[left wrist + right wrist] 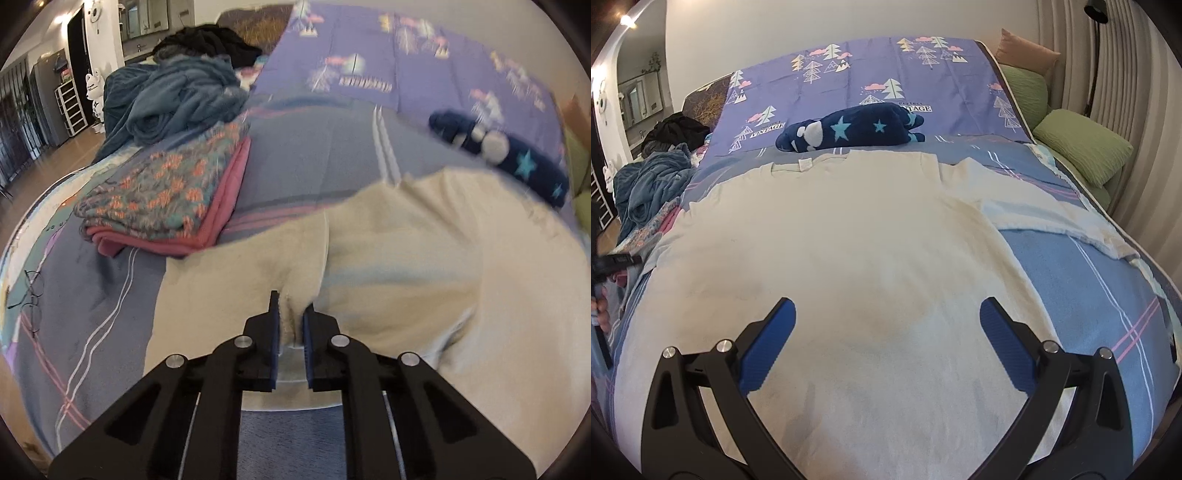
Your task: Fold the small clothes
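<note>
Left claw (291, 314) is pinching a small pleat of the cream shirt (849, 236) between its blue pads, right at the shirt's left edge near the sleeve. Bite looks thin: only a narrow ridge of cloth sits between the jaws, so a quick lift could pull it free.

Right claw (886, 332) hangs spread wide over the lower middle of the shirt, gripping nothing. Shirt lies flat, collar away from me, across the blue striped bedsheet (1071, 295), its right sleeve spread out toward the green pillows (1082, 144).

Risks as I read them:
- Pleat may hold one layer only; front and back would then separate and the fold goes crooked.
- Can't tell whether sheet got caught in the pinch. If so, the sheet rises with the shirt.
- With my right claw not anchoring anything, dragging the left edge across could slide the whole shirt instead of folding it.
- Folded patterned blanket (166, 199) sits just beside the left sleeve; a low sweep could snag it.
- Star plush (849, 127) sits just above the collar, so pushing the shirt upward would bunch the neckline against it.
</note>
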Available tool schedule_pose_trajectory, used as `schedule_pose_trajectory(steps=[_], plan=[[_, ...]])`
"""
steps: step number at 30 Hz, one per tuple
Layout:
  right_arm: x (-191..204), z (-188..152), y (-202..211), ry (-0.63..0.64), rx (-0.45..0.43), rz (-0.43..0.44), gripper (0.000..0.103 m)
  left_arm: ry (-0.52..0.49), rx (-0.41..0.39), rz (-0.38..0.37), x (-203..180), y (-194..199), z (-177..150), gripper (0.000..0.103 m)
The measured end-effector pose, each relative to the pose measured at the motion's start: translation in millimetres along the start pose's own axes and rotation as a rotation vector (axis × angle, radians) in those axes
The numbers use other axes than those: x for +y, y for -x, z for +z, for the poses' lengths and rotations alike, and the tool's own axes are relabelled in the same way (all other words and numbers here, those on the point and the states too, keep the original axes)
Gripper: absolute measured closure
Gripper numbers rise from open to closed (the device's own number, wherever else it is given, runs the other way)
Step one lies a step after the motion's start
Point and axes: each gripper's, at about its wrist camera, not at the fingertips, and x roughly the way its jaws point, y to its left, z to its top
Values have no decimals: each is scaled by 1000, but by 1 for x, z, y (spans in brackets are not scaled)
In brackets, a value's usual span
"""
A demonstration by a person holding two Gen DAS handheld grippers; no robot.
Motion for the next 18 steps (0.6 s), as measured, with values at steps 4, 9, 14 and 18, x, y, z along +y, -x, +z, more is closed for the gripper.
schedule_pose_trajectory(steps=[4,9,14,18], plan=[[1,5,-2,-5,9,40,2,-24,-73,-121,-21,34,12,92],[0,17,-5,-24,59,184,2,-121,-72,-275,-77,63,12,92],[4,46,-19,-119,167,493,7,-212,-28,-300,-116,63,-11,92],[45,81,-43,-44,253,551,47,-231,24,-287,-122,48,-29,92]])
